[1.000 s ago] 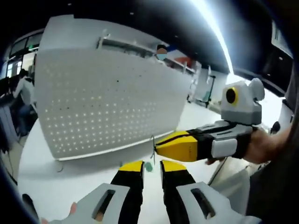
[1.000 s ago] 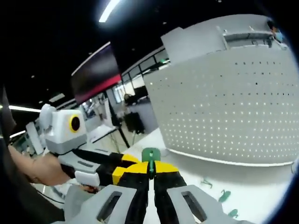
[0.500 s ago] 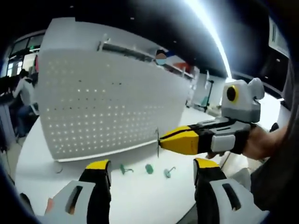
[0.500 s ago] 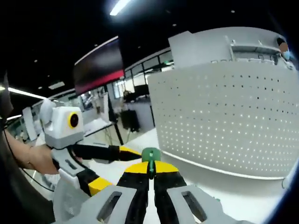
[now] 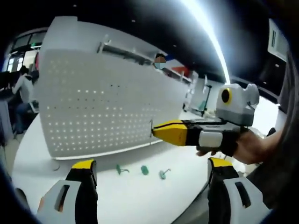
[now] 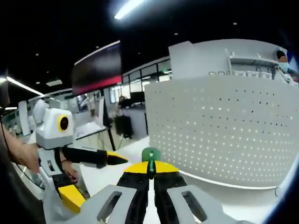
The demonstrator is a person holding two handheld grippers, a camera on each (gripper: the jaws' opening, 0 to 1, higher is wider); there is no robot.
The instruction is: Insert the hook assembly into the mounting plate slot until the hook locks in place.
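Note:
The white perforated mounting plate (image 5: 107, 107) stands upright on the white table (image 5: 140, 200). My right gripper (image 6: 149, 169) is shut on a green hook (image 6: 150, 155), which it holds in the air facing the mounting plate (image 6: 224, 135). In the left gripper view the right gripper (image 5: 156, 132) comes in from the right, and the hook's thin wire (image 5: 151, 129) sticks out of its yellow tips, close in front of the plate. My left gripper (image 5: 152, 175) is open wide with nothing between its jaws. The left gripper (image 6: 96, 179) also appears low at the left of the right gripper view.
Three loose green hooks (image 5: 144, 170) lie on the table below the plate's bottom edge. A person's hand (image 5: 254, 147) holds the right gripper. Office desks and a seated person (image 5: 21, 88) are behind the plate at the left.
My left gripper's jaws went from nearly shut to wide open. The right gripper, still holding the hook, rose a little and drew nearer the plate.

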